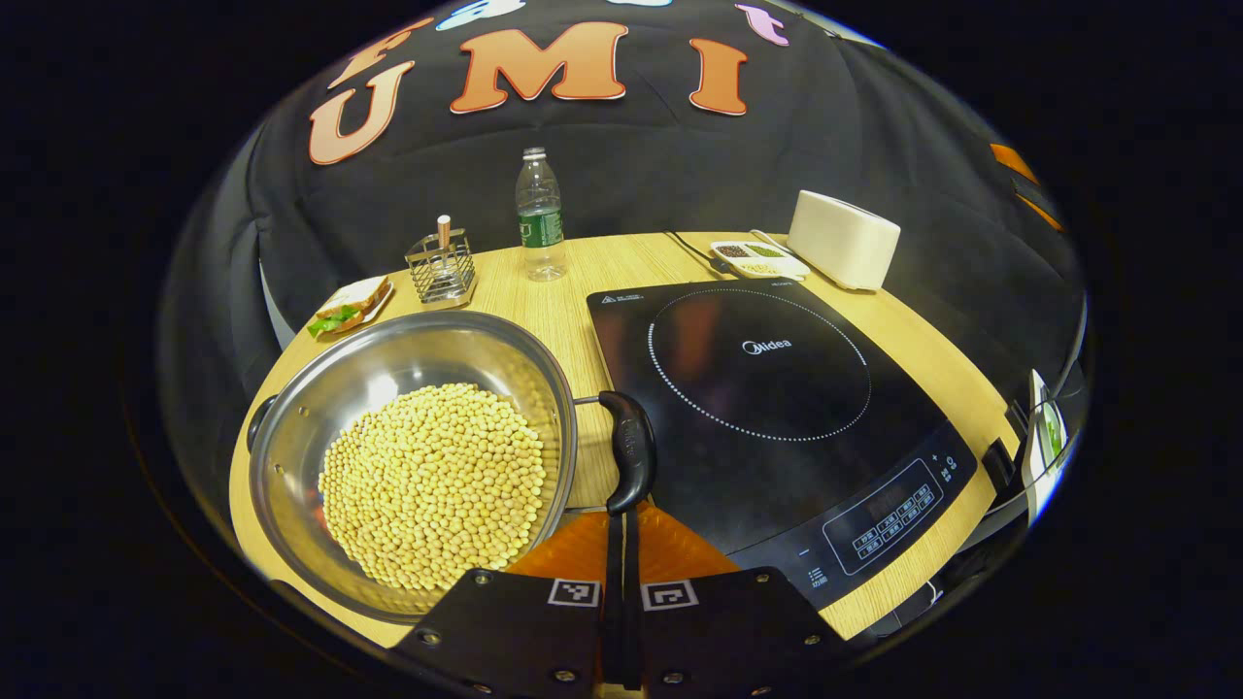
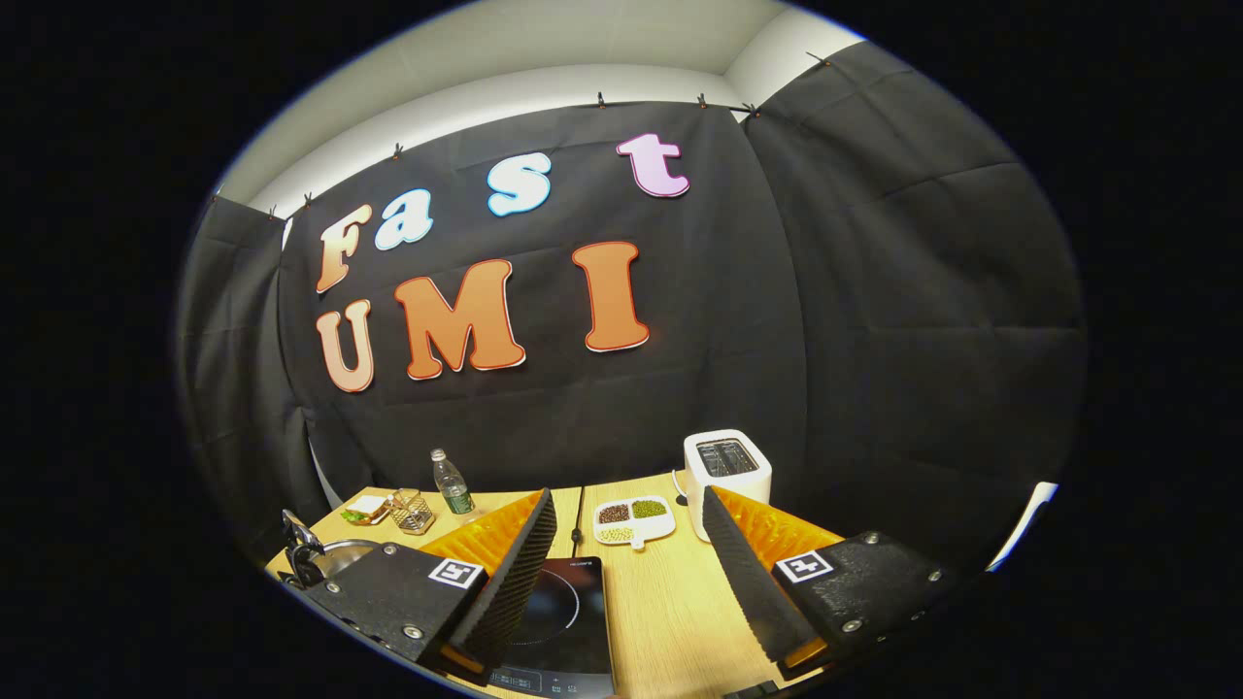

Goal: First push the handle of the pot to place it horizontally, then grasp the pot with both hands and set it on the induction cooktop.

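Pot (image 1: 408, 456) handle (image 1: 629, 449) touching closed left tool (image 1: 621, 529), beside cooktop (image 1: 767, 408).

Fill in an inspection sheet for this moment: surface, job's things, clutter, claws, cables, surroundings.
Surface: wooden table, light grain.
Job's things: steel pot full of yellow beans, left of the induction cooktop; its black handle sits at the cooktop's edge, not yet horizontal.
Clutter: water bottle, wire holder, sandwich plate, divided dish of grains, white toaster, all along the far edge.
Claws: left claw shut, fingertips just below the handle; contact not clear. Right claw open, raised above the table.
Cables: thin dark cord by the divided dish.
Surroundings: black cloth wall, pale ceiling above.
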Tool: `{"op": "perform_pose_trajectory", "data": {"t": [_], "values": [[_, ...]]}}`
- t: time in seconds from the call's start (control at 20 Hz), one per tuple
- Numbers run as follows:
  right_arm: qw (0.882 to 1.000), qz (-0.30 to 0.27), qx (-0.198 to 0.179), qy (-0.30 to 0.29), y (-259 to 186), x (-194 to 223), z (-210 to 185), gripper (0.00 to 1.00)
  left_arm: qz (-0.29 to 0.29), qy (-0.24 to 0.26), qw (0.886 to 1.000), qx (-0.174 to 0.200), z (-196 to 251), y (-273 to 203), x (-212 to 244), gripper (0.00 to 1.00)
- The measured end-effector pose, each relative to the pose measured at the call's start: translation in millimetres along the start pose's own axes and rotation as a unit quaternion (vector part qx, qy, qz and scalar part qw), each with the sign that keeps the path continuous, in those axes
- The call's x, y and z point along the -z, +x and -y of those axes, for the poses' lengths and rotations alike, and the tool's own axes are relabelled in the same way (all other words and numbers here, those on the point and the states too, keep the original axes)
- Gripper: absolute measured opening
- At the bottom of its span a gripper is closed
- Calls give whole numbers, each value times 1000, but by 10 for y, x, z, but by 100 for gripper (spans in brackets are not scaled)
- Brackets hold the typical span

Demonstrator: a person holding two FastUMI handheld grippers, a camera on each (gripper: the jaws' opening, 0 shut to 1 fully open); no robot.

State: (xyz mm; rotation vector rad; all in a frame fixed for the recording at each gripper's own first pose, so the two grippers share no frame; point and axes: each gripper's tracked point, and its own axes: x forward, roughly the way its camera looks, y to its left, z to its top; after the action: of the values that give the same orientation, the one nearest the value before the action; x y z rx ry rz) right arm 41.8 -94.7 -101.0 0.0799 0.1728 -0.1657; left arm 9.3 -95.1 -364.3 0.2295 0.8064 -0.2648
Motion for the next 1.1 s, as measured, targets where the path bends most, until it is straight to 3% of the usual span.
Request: {"op": "perform_pose_trajectory", "data": {"t": [1.1], "values": [[1000,-20,7,-2,223,123,-14,94,8,-13,1000,18,13,162,-132,0]]}}
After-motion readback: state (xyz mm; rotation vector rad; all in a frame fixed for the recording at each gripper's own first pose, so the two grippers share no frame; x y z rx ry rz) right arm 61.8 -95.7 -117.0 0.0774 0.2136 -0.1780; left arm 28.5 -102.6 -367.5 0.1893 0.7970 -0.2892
